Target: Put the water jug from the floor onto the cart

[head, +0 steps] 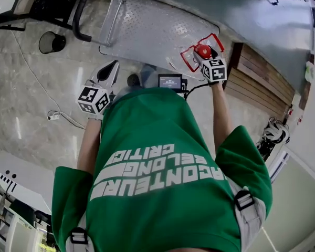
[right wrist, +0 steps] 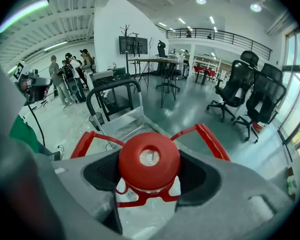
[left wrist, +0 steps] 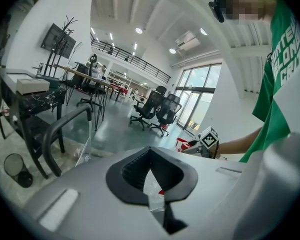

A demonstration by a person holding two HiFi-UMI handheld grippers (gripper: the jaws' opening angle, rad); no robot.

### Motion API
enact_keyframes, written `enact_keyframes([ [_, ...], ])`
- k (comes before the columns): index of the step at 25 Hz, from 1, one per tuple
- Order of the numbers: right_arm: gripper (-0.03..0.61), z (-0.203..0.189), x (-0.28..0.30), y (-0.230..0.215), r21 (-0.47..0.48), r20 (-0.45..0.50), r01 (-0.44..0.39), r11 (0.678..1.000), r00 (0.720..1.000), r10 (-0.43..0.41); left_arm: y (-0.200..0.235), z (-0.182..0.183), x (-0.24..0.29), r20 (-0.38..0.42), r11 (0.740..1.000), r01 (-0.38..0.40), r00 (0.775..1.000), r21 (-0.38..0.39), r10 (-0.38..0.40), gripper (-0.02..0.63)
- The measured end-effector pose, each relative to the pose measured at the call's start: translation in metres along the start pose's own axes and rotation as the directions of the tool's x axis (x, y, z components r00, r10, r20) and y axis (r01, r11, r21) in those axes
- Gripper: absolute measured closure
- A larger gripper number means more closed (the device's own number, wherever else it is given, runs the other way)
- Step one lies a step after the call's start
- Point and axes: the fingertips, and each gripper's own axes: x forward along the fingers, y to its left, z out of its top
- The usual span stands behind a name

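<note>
Gripping the water jug point(right wrist: 145, 209) by the neck with the right gripper point(head: 205, 55), jaws clamped just under the red cap point(right wrist: 149, 160), red carry handle point(right wrist: 212, 134) splayed out to either side. Cannot tell whether the base is off the floor, hidden below the gripper and the person's green shirt point(head: 163, 182). Carrying nothing in the left gripper point(head: 109, 73), jaws together, out to the left and well apart from the jug. Judged as mid-transfer, with the cart's diamond-plate deck point(head: 152, 30) just beyond on the far side and its black push handle point(head: 81, 14) at the far left. Could slip out: only a narrow two-jaw hold on a smooth neck, all the weight of the body hanging beneath, no help from the second gripper. Could swing and twist in the jaws if raised quickly from that single point. Could catch the near edge of the deck if carried across too low, then jolt loose. Could topple if set down tilted or half over that edge. Could also shove the cart away on a hard landing, wheels not visible here. Worth minding the loose cable point(head: 55, 115) on the floor at the left when stepping forward.
</note>
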Motion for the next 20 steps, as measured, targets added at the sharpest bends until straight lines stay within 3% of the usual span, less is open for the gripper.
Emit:
enact_keyframes([
  [11,0.279,0.036,0.119,-0.009,-0.119,-0.115,-0.137,0.983,0.986,0.123,0.026,0.031,0.031,-0.007,0.991,-0.131,0.991,-0.01,0.131,0.598],
  [20,0.279,0.046,0.206,-0.011,-0.211,-0.276,-0.22,0.952,0.948,0.158,0.045,0.032,0.04,-0.022,0.966,-0.251,0.968,-0.06,0.25,0.598],
])
